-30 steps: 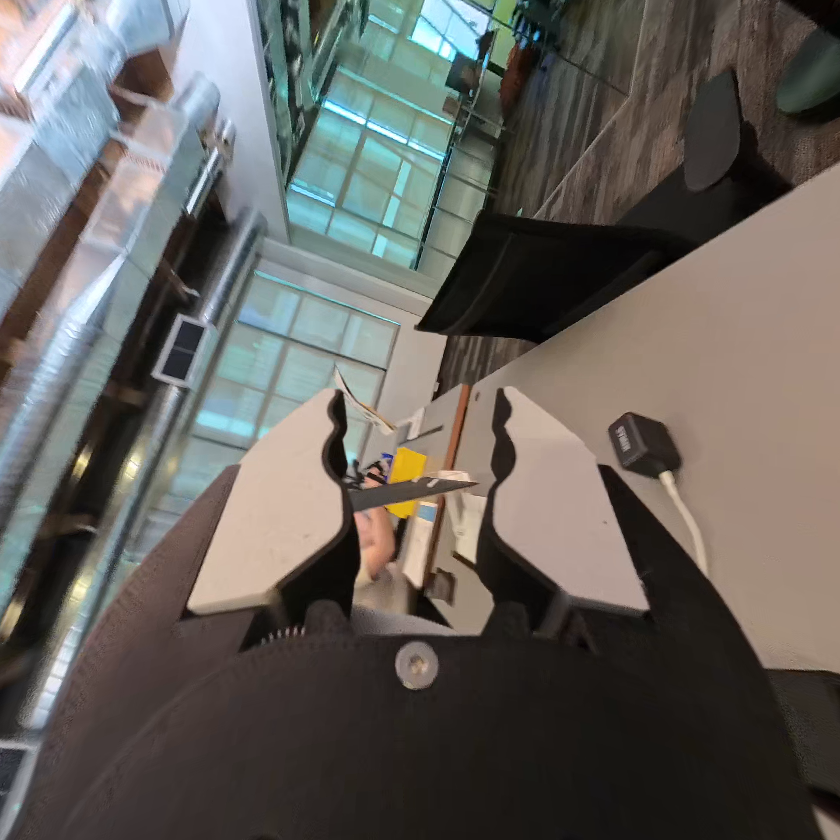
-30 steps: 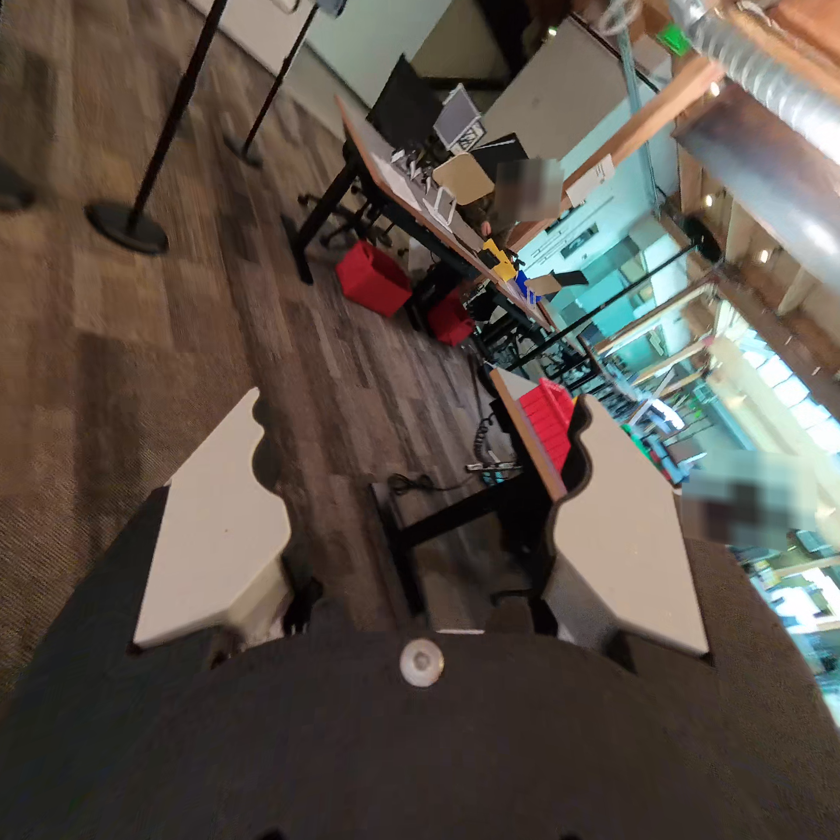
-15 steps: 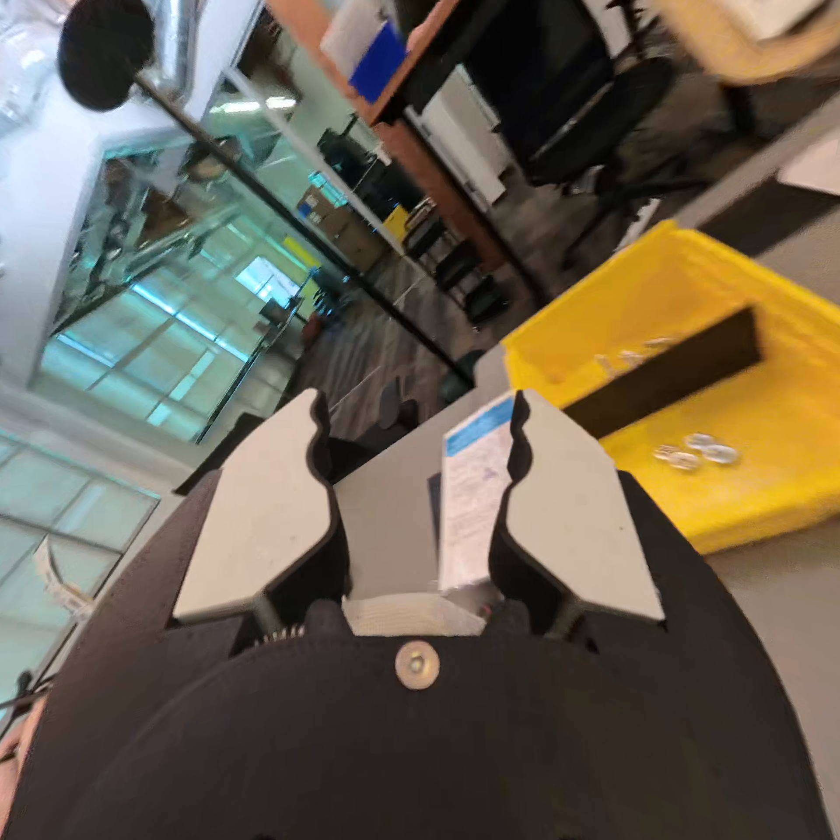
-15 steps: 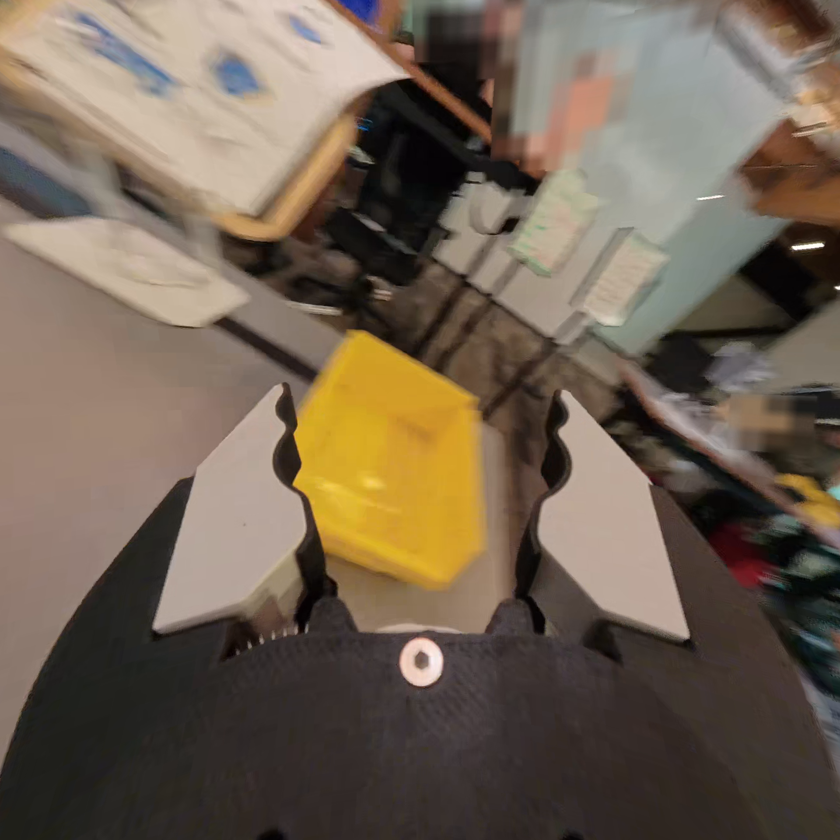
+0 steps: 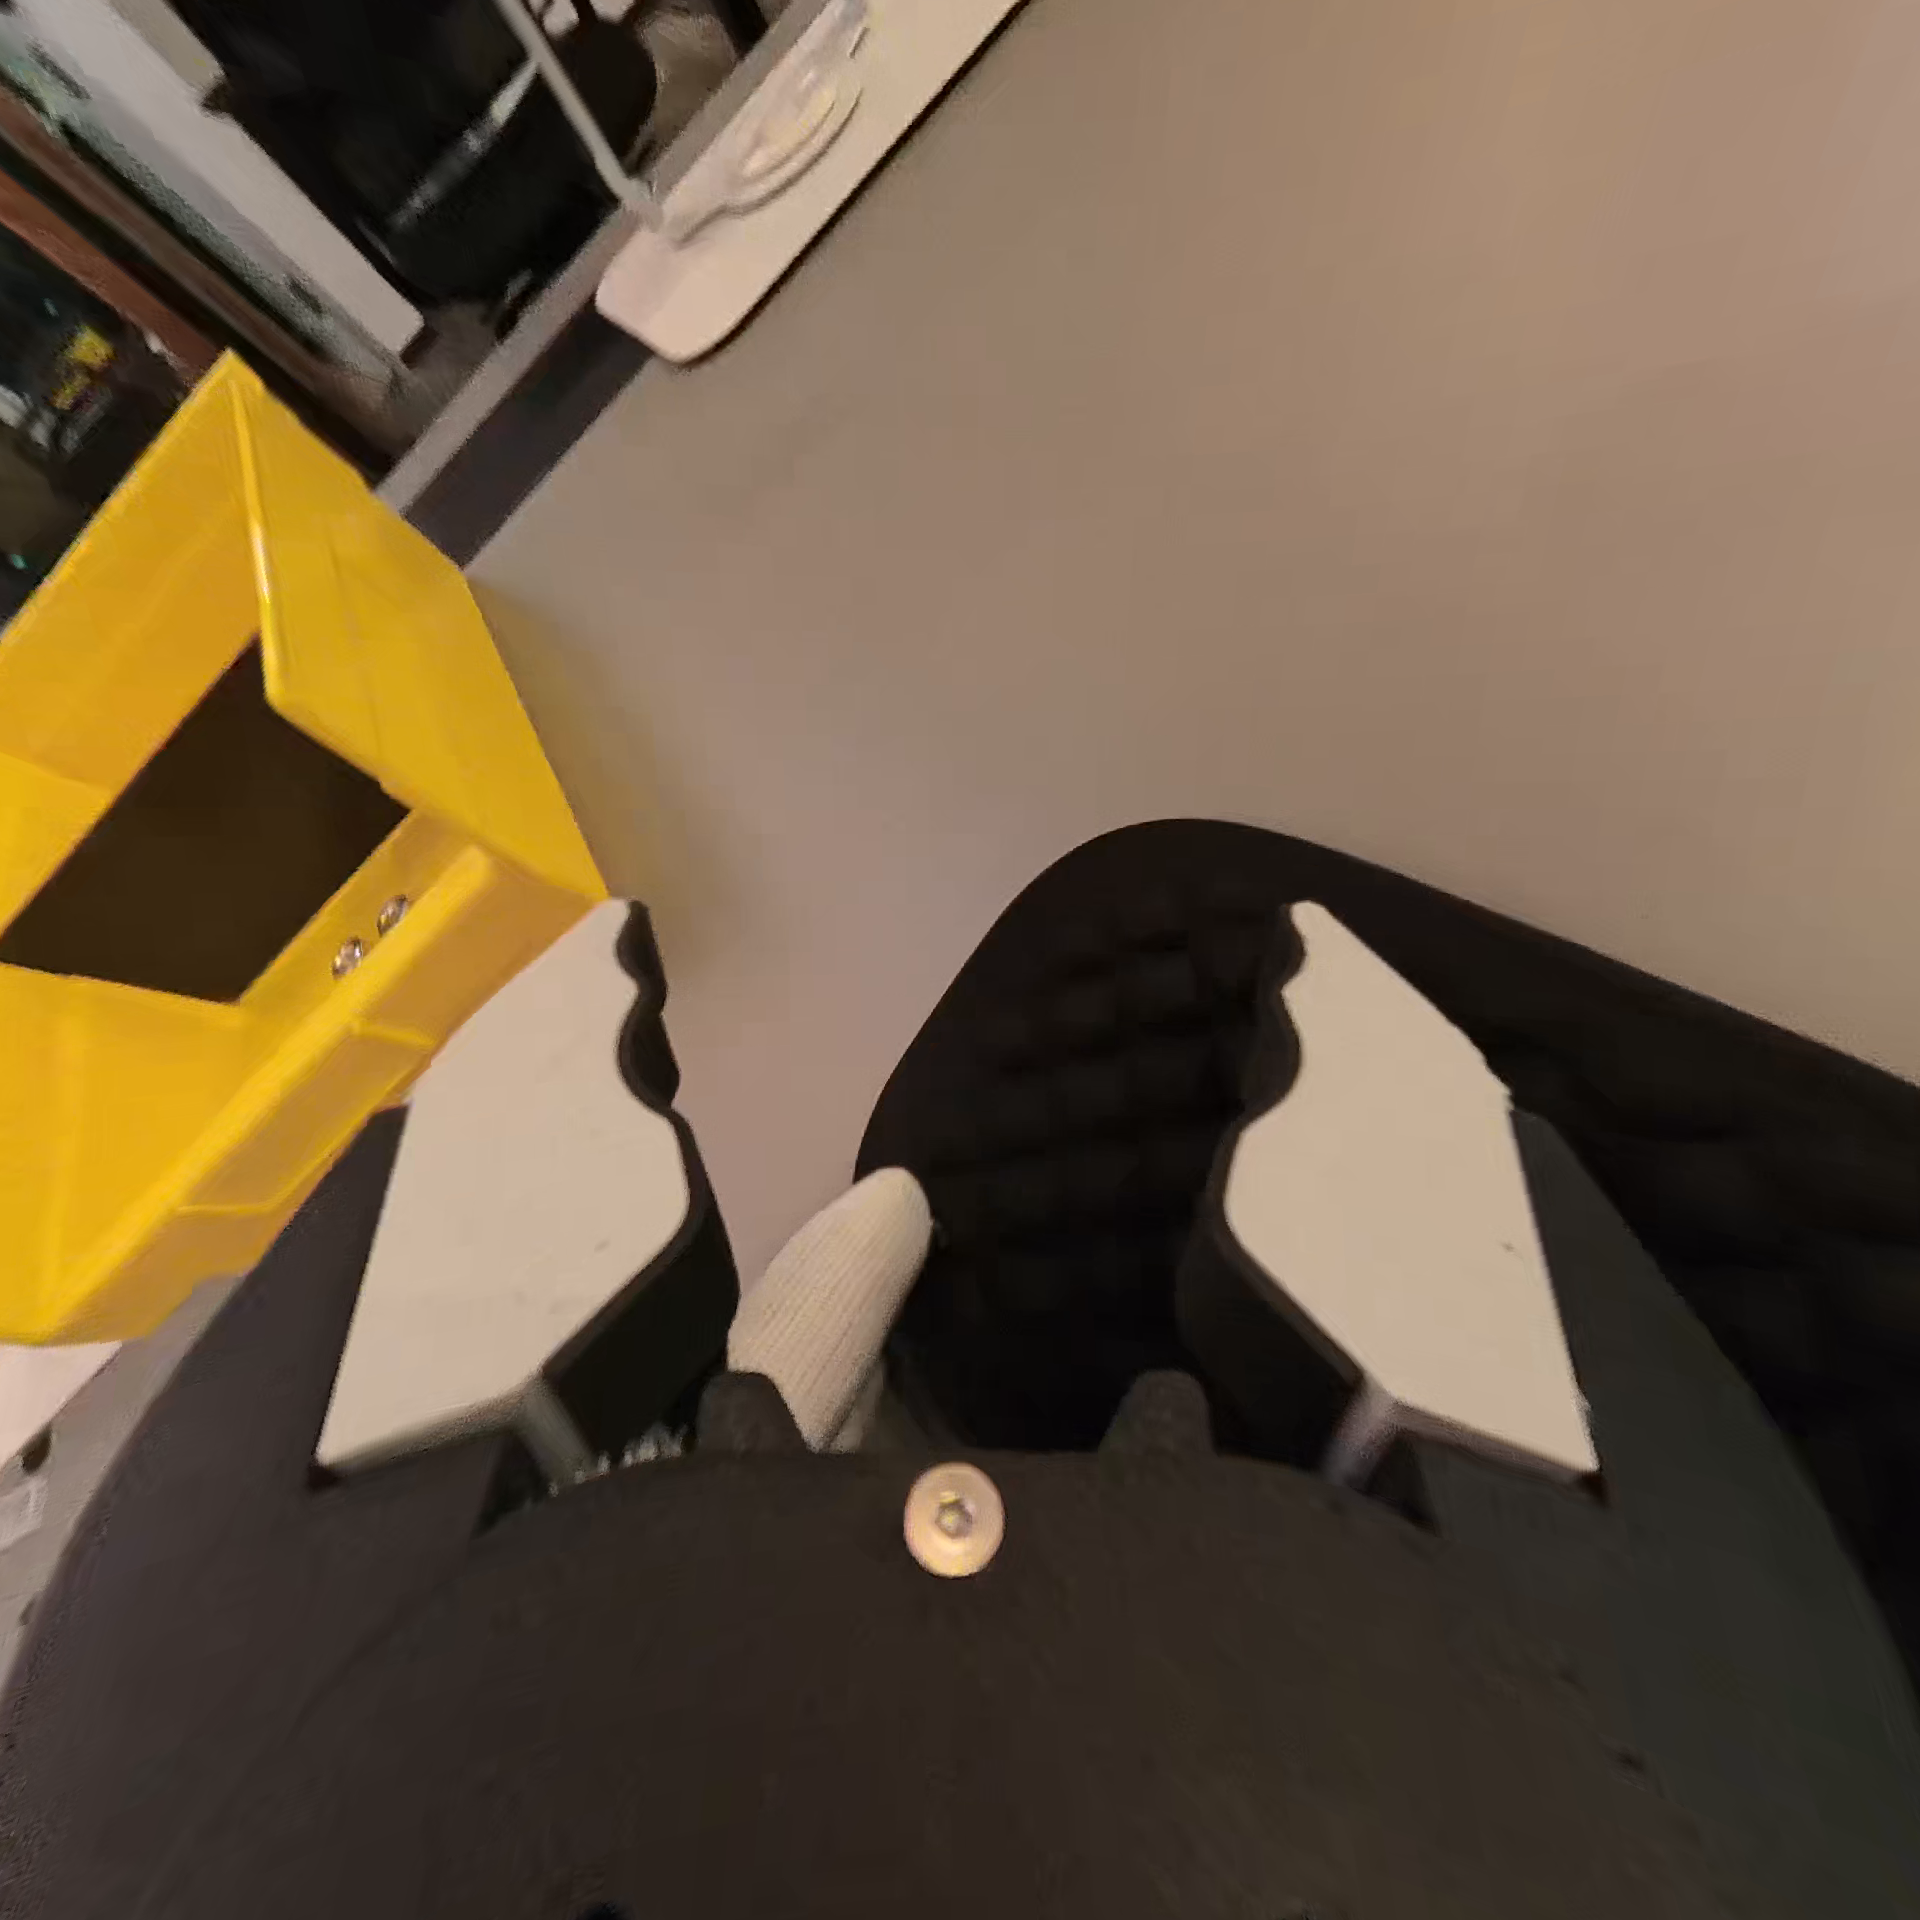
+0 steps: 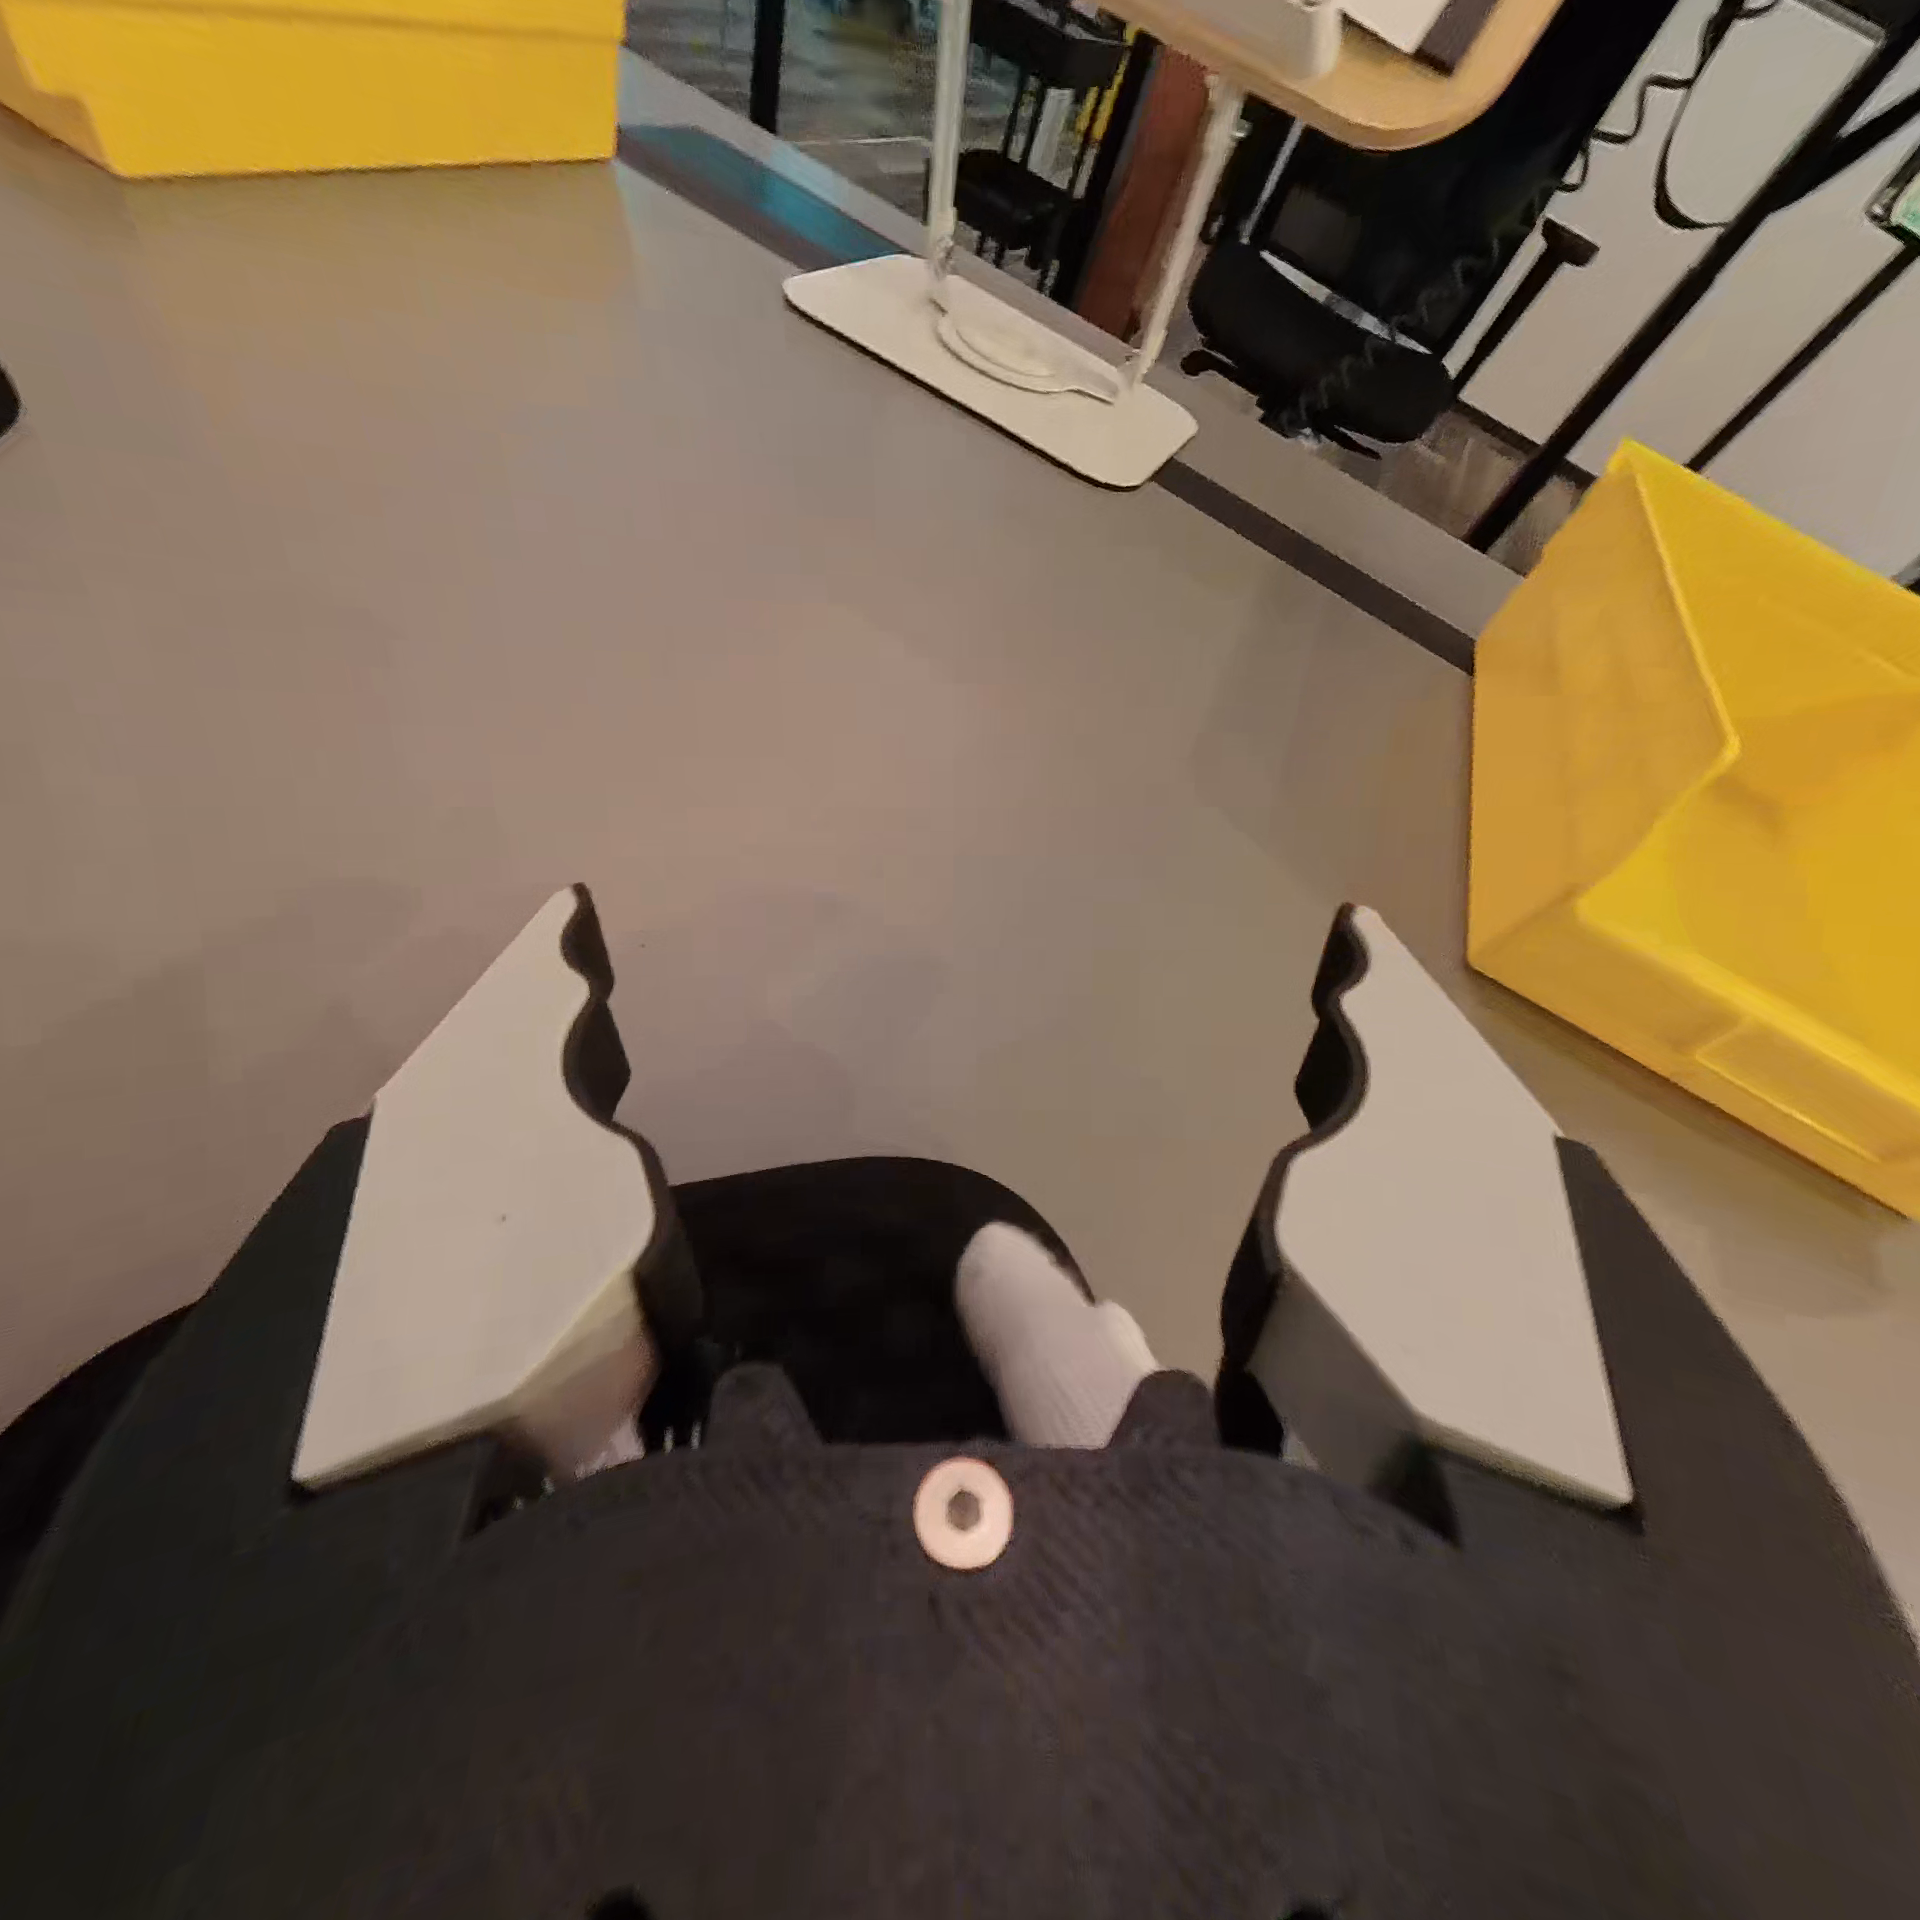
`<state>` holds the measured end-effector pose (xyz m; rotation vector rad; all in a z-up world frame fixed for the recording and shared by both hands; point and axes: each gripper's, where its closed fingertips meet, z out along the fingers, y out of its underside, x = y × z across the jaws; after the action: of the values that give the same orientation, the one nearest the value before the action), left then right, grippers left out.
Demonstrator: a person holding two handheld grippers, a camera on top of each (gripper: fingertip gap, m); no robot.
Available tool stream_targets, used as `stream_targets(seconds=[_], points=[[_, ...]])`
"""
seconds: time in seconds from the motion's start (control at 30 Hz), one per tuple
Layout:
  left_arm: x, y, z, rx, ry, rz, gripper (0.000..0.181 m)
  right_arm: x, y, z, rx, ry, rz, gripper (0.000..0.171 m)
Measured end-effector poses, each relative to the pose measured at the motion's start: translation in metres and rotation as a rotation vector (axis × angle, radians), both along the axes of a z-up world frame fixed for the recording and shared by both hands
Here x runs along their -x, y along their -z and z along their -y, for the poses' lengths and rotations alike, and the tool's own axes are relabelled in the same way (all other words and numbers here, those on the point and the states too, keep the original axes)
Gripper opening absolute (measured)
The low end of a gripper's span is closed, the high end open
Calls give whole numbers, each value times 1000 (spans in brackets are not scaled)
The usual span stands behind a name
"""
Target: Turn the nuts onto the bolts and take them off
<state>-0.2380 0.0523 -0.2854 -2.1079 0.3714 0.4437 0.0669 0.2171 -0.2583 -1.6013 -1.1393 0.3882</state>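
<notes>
In the left wrist view, my left gripper (image 5: 961, 925) is open and empty above the grey table (image 5: 1039, 520). A yellow bin (image 5: 343, 675) stands to its left, and two small silvery metal pieces (image 5: 369, 933) lie inside by a dark divider (image 5: 208, 842). I cannot tell whether they are nuts or bolts. In the right wrist view, my right gripper (image 6: 964, 909) is open and empty over the table (image 6: 727, 675). A second yellow bin (image 6: 1662, 831) lies to its right, and I cannot see inside it. A white-gloved finger shows under each gripper (image 5: 831, 1288) (image 6: 1049, 1340).
A black textured shape (image 5: 1122, 1039) lies under the left gripper and runs off to the right; a similar one shows under the right gripper (image 6: 852, 1247). A white flat stand base (image 6: 987, 374) sits near the table's far edge. Another yellow bin (image 6: 312, 83) stands far left. Chairs stand beyond the table.
Both cameras have swung down from the room and ceiling to the grey table. The yellow bins are now beside the grippers. Both grippers have stayed open.
</notes>
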Motion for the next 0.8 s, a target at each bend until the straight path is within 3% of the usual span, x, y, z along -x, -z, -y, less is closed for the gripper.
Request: stream_targets(seconds=[0.13, 0.43, 0.57, 0.63, 0.7, 0.8], points=[[-14, 0, -14, -43, 31, 23, 104, 22, 4, 0, -6, -102, 14, 119], [-31, 3, -55, -43, 177, 59, 111, 109, 7, 9, -51, -496, 37, 118], [-32, 1, -59, -40, 195, 46, 114, 130, 8, 16, -93, -571, 53, 121], [-27, -8, -58, -69, 167, 46, 117, 128, -14, 9, -134, -548, -40, 124], [-24, -28, -63, -129, 156, 41, 115, 125, -58, -4, -203, -503, -190, 116], [-24, -81, -98, -264, 119, 68, 109, 136, -133, -33, -239, -417, -338, 118]])
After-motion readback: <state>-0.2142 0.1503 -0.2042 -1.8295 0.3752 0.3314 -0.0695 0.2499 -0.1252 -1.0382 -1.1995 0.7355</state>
